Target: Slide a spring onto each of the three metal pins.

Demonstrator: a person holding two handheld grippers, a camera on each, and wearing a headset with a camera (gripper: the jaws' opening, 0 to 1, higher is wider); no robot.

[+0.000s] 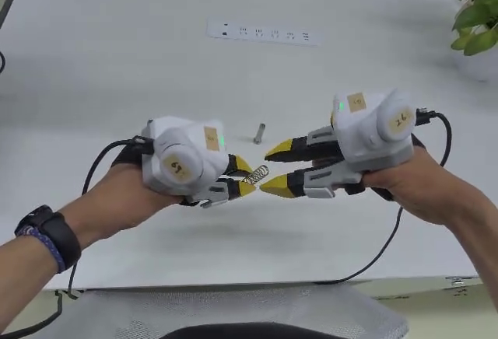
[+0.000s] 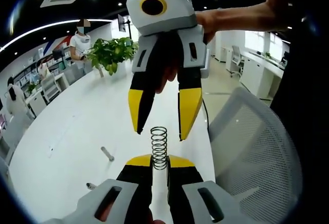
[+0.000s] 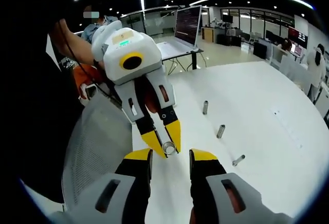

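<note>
My left gripper (image 1: 249,177) is shut on one end of a small steel spring (image 1: 256,174), held above the white table (image 1: 117,59). In the left gripper view the spring (image 2: 159,147) stands up from the closed tips (image 2: 159,161). Facing it a short way off, my right gripper (image 1: 267,169) is open, its yellow fingertips (image 2: 138,116) straddling the spring's free end without touching it. In the right gripper view my own jaws (image 3: 171,156) stand apart with the spring's round end (image 3: 168,147) just beyond them. Three short metal pins (image 3: 205,107) (image 3: 221,131) (image 3: 238,160) sit on the table; one pin (image 1: 259,133) stands behind the grippers.
A white power strip (image 1: 263,33) lies at the far side of the table and a potted plant (image 1: 478,12) stands at the back right. A grey mesh chair (image 1: 233,312) is below the near table edge. Black cables (image 1: 389,246) trail from both grippers.
</note>
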